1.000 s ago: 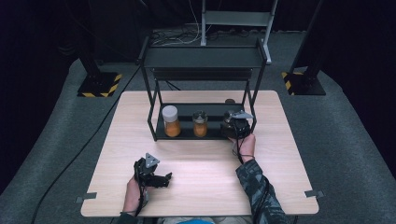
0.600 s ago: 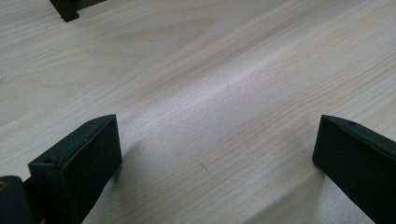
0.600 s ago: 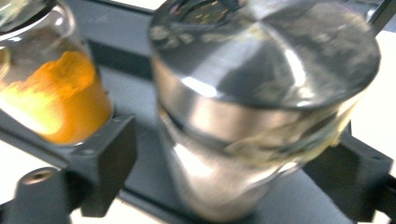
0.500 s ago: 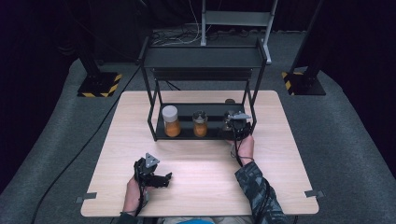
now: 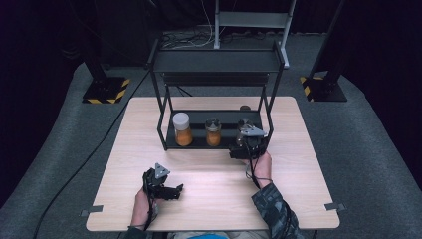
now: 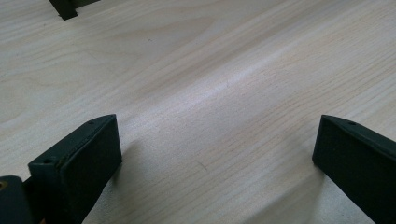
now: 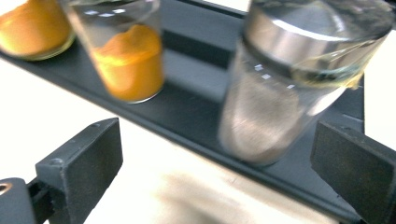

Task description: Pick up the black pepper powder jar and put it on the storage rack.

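Observation:
A black two-tier rack [image 5: 217, 62] stands at the table's far middle. Its lower shelf [image 7: 196, 126] carries a white-lidded jar of orange powder [image 5: 182, 129], a smaller orange jar [image 5: 213, 132] [image 7: 130, 60] and a metal-lidded jar of grey powder [image 7: 280, 93]. My right gripper [image 5: 246, 140] [image 7: 215, 129] sits just in front of the shelf's right end. Its jaws have just been opening and now stand wide, with the grey jar upright beyond them, untouched. At the near left, my left gripper [image 5: 175, 190] [image 6: 217, 121] rests open on the bare wooden table [image 6: 210, 70].
A rack foot [image 6: 63, 8] shows at the top left of the left gripper view. Black stands with yellow-striped bases [image 5: 104, 92] flank the table on the grey floor, and a cable [image 5: 84, 164] runs along the left.
The right gripper has opened and drawn back a little from the grey jar toward the person. The jar stays on the shelf. The left gripper has not moved.

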{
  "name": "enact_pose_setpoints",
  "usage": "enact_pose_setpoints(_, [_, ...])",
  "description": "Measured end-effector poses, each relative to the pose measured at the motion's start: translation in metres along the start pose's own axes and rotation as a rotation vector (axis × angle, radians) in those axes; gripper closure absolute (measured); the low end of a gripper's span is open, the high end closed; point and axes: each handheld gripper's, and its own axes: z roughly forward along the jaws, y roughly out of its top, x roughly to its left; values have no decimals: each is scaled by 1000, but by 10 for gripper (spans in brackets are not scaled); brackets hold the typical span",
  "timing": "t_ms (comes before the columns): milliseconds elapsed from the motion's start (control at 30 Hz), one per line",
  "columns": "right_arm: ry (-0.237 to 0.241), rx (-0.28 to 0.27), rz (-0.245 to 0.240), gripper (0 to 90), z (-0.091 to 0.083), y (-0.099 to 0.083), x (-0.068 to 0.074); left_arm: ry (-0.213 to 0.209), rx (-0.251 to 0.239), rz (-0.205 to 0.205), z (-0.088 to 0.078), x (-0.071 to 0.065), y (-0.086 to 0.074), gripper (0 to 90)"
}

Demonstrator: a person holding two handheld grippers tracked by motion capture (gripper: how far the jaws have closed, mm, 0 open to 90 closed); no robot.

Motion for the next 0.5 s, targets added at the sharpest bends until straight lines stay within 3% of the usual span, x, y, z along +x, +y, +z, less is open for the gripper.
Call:
enact_pose_setpoints(333, [24, 9, -44, 0, -30, -23, 9, -1, 1, -2, 0, 0, 0, 5])
enact_pose_setpoints(500, [6, 41, -58, 0, -41, -38, 13, -1, 1, -3, 0, 0, 0, 5])
